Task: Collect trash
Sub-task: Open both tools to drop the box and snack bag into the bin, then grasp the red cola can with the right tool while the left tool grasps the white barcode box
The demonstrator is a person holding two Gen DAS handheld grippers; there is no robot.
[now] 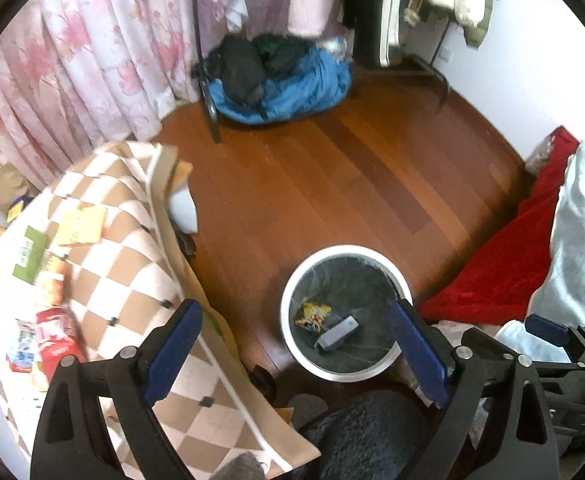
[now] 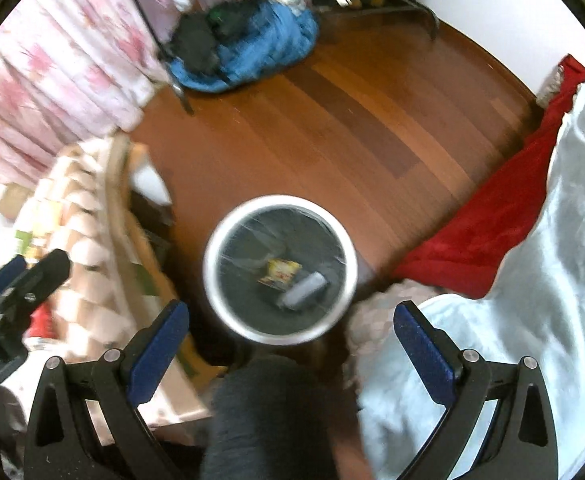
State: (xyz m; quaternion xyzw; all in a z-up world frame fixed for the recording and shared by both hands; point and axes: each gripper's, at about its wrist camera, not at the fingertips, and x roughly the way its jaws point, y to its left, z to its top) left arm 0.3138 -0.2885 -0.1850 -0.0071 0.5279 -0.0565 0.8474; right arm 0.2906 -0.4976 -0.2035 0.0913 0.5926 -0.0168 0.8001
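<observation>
Where wood floor (image 1: 332, 168) shows, round white bin (image 1: 346, 374) (dark liner), both jaws wide

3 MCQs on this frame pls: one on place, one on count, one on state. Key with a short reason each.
1. Where does the trash bin stand?
A. on the checkered blanket
B. on the wooden floor
C. on the red cloth

2. How many pieces of trash lie in the bin?
A. none
B. two
C. five

3. What state is the left tool in?
A. open, holding nothing
B. shut on a wrapper
C. shut on the bin rim

Key: 1 B, floor boards show around the bin, between the checkered blanket and the red cloth. 2 B, a yellow wrapper and a grey packet are all that shows inside. 3 A, its blue fingers stand wide apart with nothing between them; the right tool is open too.
</observation>
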